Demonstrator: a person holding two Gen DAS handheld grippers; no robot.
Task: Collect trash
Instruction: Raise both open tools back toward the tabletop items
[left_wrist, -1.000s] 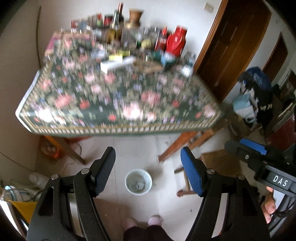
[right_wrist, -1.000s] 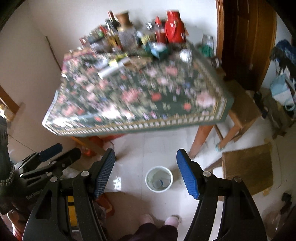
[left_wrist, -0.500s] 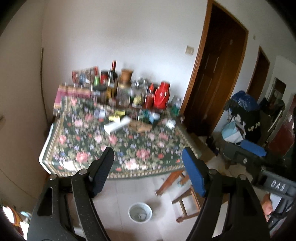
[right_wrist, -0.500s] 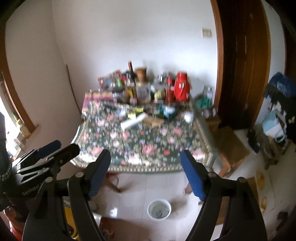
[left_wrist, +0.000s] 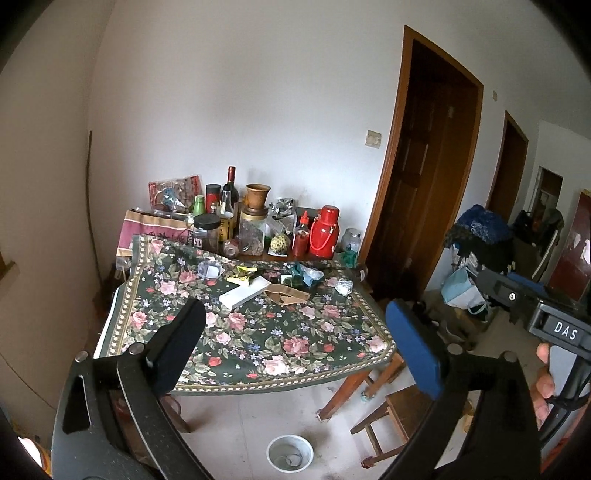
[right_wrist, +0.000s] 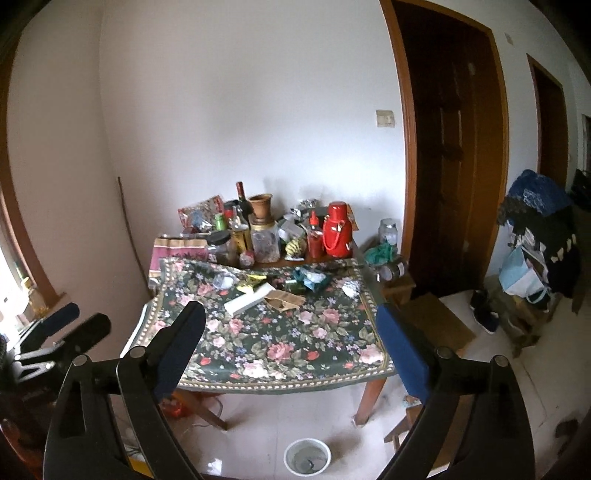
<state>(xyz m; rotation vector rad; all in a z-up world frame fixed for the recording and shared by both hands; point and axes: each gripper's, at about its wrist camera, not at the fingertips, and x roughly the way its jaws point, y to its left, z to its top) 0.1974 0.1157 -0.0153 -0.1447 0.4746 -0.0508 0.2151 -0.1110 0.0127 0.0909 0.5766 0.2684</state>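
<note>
The left gripper (left_wrist: 295, 347) is hanging in the air in front of the table with its jaws opening wide and nothing between them, and the right gripper (right_wrist: 291, 347) beside it is doing the same, jaws spreading, empty. Both are pointing toward the floral tablecloth (left_wrist: 258, 332) covering the wooden table. The trash is lying on the far half of that cloth: a long white box (left_wrist: 245, 291) resting at a slant, a torn piece of brown cardboard (left_wrist: 288, 295) just beside its right end, a yellow wrapper (left_wrist: 243, 273) behind it, a crumpled teal bag (left_wrist: 308, 275) further right, a crumpled white paper ball (left_wrist: 344, 286) near the right edge, and a clear plastic cup lid or dish (left_wrist: 209, 268) to the left. Behind them, against the wall, jars, a wine bottle (left_wrist: 231, 192), a clay pot (left_wrist: 257, 197), a red sauce bottle (left_wrist: 301, 234) and a red thermos (left_wrist: 324, 232) are standing crowded together. On the tiled floor in front of the table, between the two grippers, a small white bin (left_wrist: 290, 452) is sitting upright with something small inside it. A low wooden stool (left_wrist: 395, 413) is standing by the table's right front leg. In the left view, the person's fingers (left_wrist: 543, 384) are wrapping the handle of the other gripper at the right edge.
</note>
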